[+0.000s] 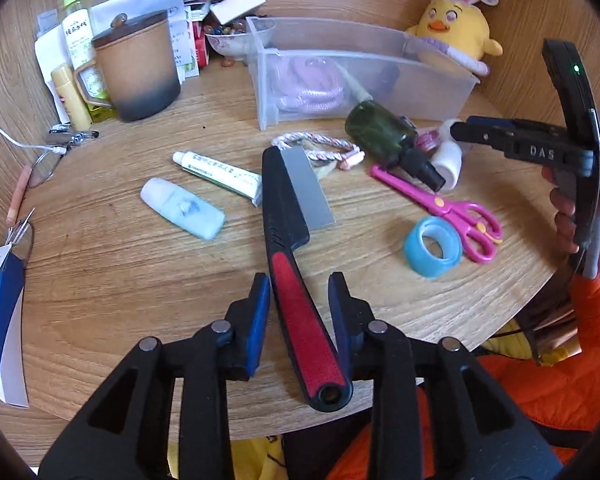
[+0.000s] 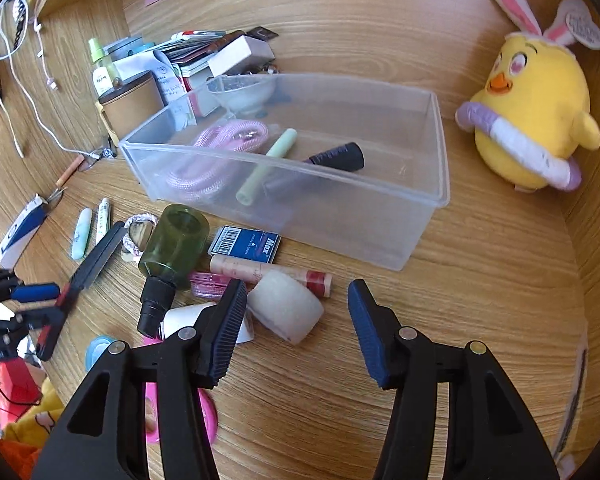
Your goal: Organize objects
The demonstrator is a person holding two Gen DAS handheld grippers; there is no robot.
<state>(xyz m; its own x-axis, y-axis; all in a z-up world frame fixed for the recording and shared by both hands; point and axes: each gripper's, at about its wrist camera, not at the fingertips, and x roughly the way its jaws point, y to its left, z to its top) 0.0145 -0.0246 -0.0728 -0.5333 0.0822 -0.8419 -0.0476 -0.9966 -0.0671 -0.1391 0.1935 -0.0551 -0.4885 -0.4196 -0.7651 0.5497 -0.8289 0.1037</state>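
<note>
A black comb with a red handle [image 1: 300, 296] lies on the wooden table; it also shows in the right wrist view [image 2: 80, 276]. My left gripper [image 1: 299, 304] is open with its jaws on either side of the handle, not clamped. My right gripper [image 2: 298, 312] is open and empty, over the table in front of the clear plastic bin [image 2: 420, 184], which holds a pink rope [image 2: 220, 148], a green tube and a black-capped item. In the left wrist view the right gripper [image 1: 460, 132] hovers near the green spray bottle [image 1: 384, 132].
Loose on the table: white tube [image 1: 216, 172], pale blue bottle [image 1: 184, 208], pink scissors [image 1: 448, 208], blue tape roll [image 1: 434, 248], braided cord, white roll [image 2: 288, 308], blue Max box [image 2: 246, 246]. Brown jar [image 1: 138, 64] and clutter at back left; yellow plush chick [image 2: 536, 120] at right.
</note>
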